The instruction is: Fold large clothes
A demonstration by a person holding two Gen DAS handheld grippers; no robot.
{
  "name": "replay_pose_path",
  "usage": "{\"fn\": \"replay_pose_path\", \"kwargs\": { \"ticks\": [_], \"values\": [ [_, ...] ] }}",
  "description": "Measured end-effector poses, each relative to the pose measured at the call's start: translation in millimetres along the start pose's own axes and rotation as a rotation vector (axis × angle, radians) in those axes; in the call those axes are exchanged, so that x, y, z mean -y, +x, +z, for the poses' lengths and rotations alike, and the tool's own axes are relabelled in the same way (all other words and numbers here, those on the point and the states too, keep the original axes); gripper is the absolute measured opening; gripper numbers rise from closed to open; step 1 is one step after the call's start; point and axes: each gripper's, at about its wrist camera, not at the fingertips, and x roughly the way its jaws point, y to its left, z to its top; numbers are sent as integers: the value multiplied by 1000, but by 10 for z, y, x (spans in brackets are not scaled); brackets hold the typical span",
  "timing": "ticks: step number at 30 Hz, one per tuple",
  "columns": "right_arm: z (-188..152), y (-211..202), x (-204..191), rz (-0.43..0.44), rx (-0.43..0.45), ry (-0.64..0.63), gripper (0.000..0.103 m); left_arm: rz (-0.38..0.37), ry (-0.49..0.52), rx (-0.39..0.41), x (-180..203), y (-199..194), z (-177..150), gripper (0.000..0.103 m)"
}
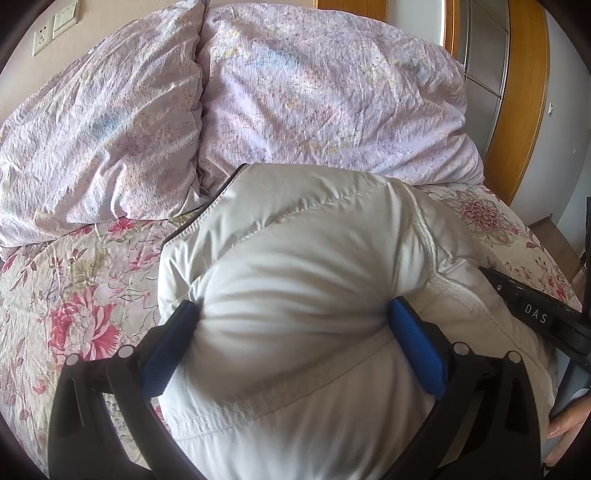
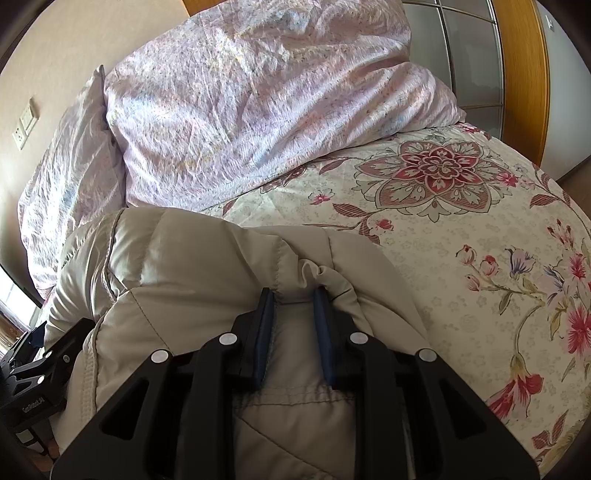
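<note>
A flowered bedsheet (image 2: 461, 221) covers the bed. Two crumpled lilac pillows (image 1: 325, 96) lie side by side at its far end. Wall sockets (image 1: 55, 22) sit far left; a wooden frame (image 1: 524, 92), perhaps a door's, stands far right.

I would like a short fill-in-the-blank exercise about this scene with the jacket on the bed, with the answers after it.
1. Both grippers are shut on the puffy, off-white ____.
2. The left gripper squeezes a much ____ bunch of fabric than the right gripper.
3. The bedspread under the garment carries a ____ pattern.
4. The lilac pillows lie at the ____ of the bed.

Answers: jacket; thicker; floral; head
</note>
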Motion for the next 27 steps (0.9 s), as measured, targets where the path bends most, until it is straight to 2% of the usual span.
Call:
{"fn": "replay_pose_path", "kwargs": {
  "ticks": [4, 7, 8, 9, 10, 12, 14, 17, 19, 25, 27],
  "values": [
    [54, -34, -44, -24, -37, -17, 24, 18, 3, 10, -15, -147, 17, 101],
    [126, -163, -44, -27, -83, -30, 31, -35, -43, 11, -176, -345, -10, 101],
    [146, -219, -22, -19, -97, -26, 51, -59, -61, 5, -245, -402, -21, 101],
    [171, -286, 20, -2, -111, -16, 87, -90, -84, -4, -334, -463, -37, 101],
    [211, -366, 81, 17, -123, -1, 102, -120, -102, -11, -418, -513, -53, 101],
    [261, -531, 224, 67, -125, 33, 102, -164, -133, -30, -582, -587, -91, 101],
    [315, -621, 407, 131, -166, 89, 102, -214, -157, -60, -726, -614, -135, 101],
    [340, -565, 682, 259, -282, 211, 102, -278, -191, -125, -872, -568, -202, 101],
    [300, -480, 794, 314, -353, 268, 102, -323, -214, -152, -937, -532, -247, 101],
    [128, -184, 766, 376, -527, 264, 102, -463, -279, -241, -1000, -376, -362, 101],
    [96, -104, 726, 409, -557, 264, 102, -496, -301, -259, -999, -321, -399, 101]
  ]
}}
